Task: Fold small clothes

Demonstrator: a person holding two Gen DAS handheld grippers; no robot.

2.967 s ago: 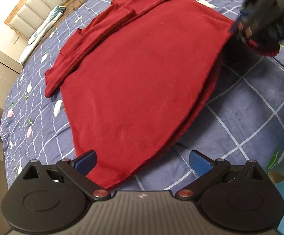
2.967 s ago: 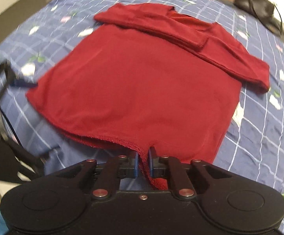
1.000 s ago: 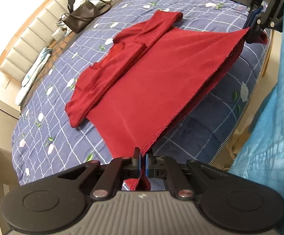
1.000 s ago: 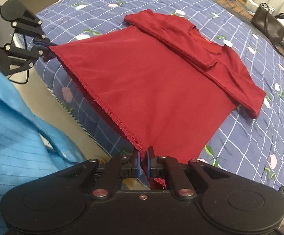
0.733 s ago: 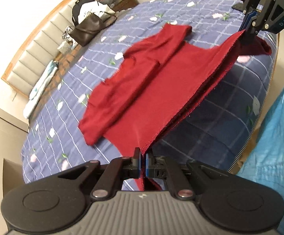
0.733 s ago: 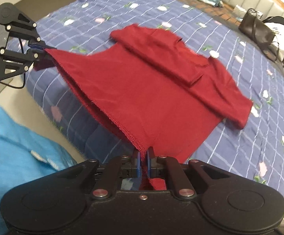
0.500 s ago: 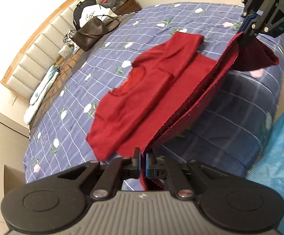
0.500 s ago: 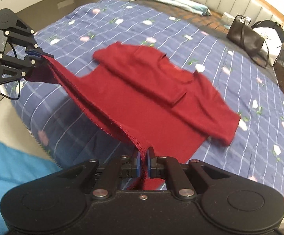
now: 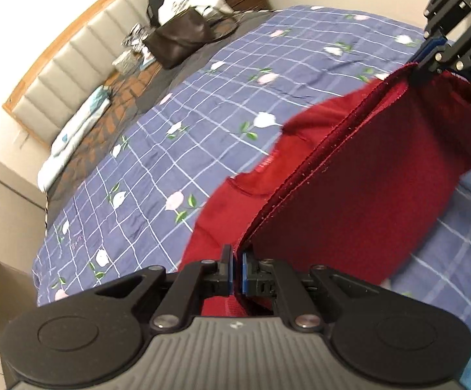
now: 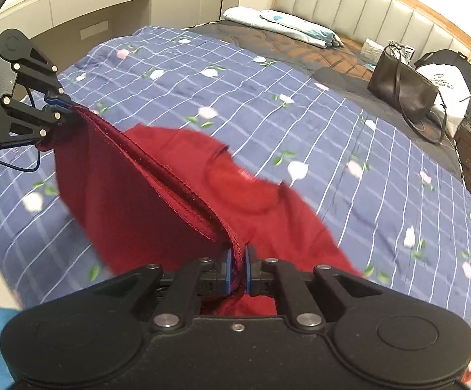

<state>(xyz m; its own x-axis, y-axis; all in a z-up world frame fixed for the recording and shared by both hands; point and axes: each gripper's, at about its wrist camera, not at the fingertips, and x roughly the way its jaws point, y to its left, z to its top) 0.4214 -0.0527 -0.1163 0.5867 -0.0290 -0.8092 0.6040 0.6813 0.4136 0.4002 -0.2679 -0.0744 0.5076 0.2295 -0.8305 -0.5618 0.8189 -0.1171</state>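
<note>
There are two grippers, the left gripper (image 9: 238, 271) and the right gripper (image 10: 238, 268); one red garment (image 10: 144, 201); one blue checked bedspread (image 10: 300, 123); one dark handbag (image 10: 401, 89); and one headboard (image 10: 359, 0).

- The shirt (image 10: 157, 201) hung between the two grippers, its hem edge stretched from one to the other, above the bed (image 10: 300, 74).
- The left gripper (image 9: 238, 273) was clamped on one hem corner, the right gripper (image 10: 238, 271) on the other.
- The shirt's neck end lay on the quilt (image 9: 202, 97), beyond the lifted hem.
- A handbag (image 10: 401, 92) stood near the headboard (image 10: 365, 3), with a pillow (image 10: 281, 24) well apart at the headboard's other end.
</note>
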